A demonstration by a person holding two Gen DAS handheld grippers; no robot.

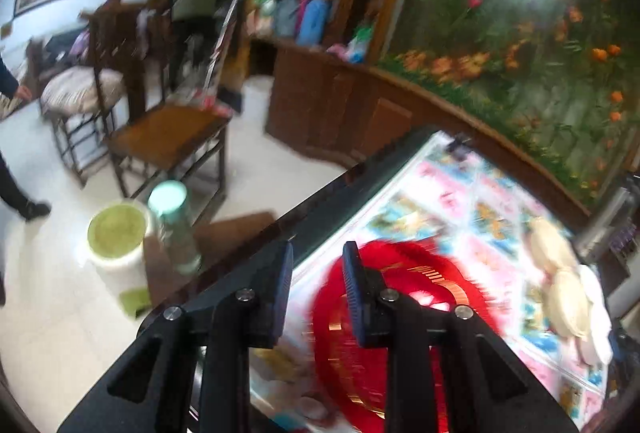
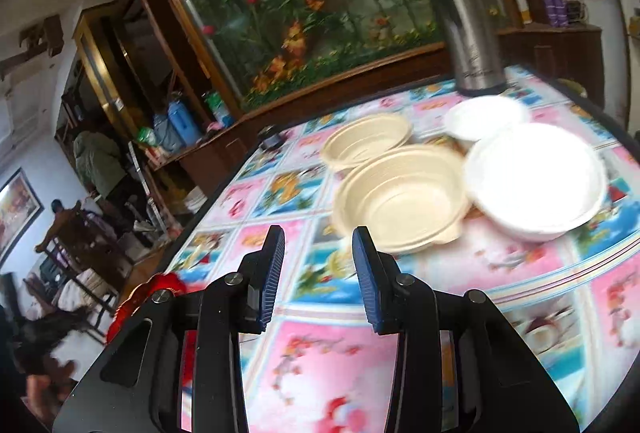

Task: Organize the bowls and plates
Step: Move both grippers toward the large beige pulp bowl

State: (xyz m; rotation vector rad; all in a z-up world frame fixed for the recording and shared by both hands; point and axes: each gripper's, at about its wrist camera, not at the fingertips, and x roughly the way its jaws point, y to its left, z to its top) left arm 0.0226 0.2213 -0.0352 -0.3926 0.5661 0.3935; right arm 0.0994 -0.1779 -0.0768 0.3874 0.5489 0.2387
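While you hold both tools above the worktop (image 2: 320, 361) with its glossy cloth of pink and blue picture squares, your right hand-held gripper (image 2: 319, 269) has its jaws parted with only the cloth showing between the ribbed blue pads, gripping nothing. Just beyond its tips sits the nearer beige moulded-fibre bowl (image 2: 402, 199), and touching its right rim is the large white foam bowl (image 2: 536, 181). Behind those lie a second beige fibre bowl (image 2: 366, 141) and a smaller white foam bowl (image 2: 486, 119), all four clustered close together. Farther back, near the worktop's far edge, a tall steel flask with a black cap (image 2: 464, 21) stands upright.

Your left hand-held gripper (image 1: 318, 275) is likewise open and holds nothing; its right finger crosses over a round red plate with gold lettering (image 1: 352, 349) lying flat on the worktop near the left edge, though blur hides whether the pad touches it. Across the cloth, well apart from the plate, the same bowls show as a pale blurred cluster. Down on the floor beside the worktop stand a white bucket with a green lid (image 1: 118, 237) and a pale green bottle (image 1: 174, 225), with a wooden chair (image 1: 168, 141) behind them.
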